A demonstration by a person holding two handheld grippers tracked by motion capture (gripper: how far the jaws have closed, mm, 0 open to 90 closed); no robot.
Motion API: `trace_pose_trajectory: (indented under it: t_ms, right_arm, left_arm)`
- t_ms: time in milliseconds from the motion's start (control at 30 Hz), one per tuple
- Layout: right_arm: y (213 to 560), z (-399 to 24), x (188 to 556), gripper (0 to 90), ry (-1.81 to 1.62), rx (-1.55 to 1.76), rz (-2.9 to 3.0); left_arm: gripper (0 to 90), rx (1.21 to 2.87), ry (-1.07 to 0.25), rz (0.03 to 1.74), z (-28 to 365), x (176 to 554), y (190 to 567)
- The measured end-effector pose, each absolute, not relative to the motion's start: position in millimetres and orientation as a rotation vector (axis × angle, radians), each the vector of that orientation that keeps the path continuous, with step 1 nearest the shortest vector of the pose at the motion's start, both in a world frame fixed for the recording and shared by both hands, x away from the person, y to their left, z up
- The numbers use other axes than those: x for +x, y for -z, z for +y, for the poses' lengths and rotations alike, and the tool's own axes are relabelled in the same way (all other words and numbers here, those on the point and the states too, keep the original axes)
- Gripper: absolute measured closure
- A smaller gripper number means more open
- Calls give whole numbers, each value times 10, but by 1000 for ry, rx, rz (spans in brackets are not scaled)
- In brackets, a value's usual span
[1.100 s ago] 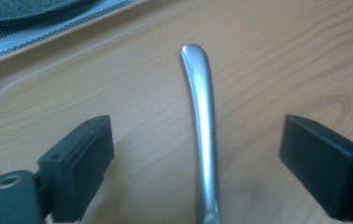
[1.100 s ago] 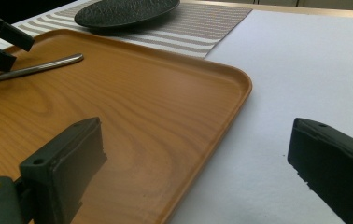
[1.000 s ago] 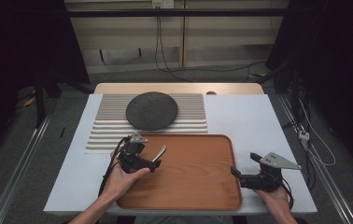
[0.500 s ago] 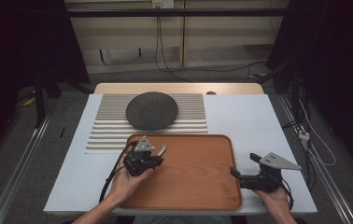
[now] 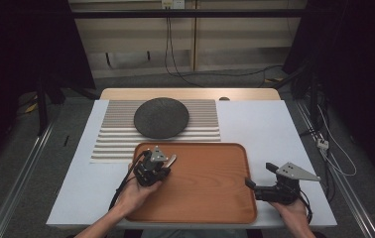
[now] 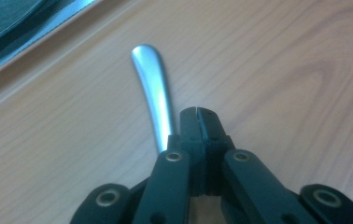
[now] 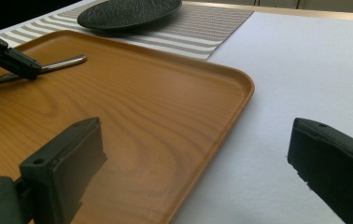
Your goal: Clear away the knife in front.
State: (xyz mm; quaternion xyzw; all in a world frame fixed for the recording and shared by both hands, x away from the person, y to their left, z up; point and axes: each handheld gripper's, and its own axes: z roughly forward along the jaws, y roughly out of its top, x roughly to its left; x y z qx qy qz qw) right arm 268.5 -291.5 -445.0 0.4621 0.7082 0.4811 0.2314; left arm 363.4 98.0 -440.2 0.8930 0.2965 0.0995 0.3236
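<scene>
1. High view, stage of work: the left gripper (image 5: 164, 166) is at the metal utensil (image 5: 171, 159) in the near-left part of the wooden tray (image 5: 190, 145). By my reading this is the pick-up step. The utensil lies flat on the tray floor, not yet lifted.
2. Left gripper fingers (image 6: 212, 126): closed, tips meeting along a thin seam. The utensil handle (image 6: 153, 88) comes out just beside the left finger. I cannot tell whether it is pinched or merely alongside.
3. Right gripper (image 5: 259, 175): at the tray's right rim, with its fingers (image 7: 67, 154) spread wide and nothing between them. One finger is over the tray floor and the other over the white bench (image 5: 265, 129).
4. Remaining, as judged: secure the utensil, lift it clear of the tray, and probably set it by the dark plate (image 5: 161, 117) beyond the tray's far rim.
5. Count:
   - tray, one
   - utensil, one
   - dark plate, one
   - striped mat (image 5: 116, 144) under the plate and touching the tray's far-left corner, one
   - grippers, two
</scene>
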Motion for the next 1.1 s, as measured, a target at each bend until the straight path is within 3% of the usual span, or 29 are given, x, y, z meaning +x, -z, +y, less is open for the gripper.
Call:
trace_pose_trajectory:
  t_ms: [1100]
  right_arm:
    - [4459, -2910, 2692, 37, -1309, 1289, 1944]
  left_arm:
    - [900, 2389, -323, 844, 1076, 3642, 4365]
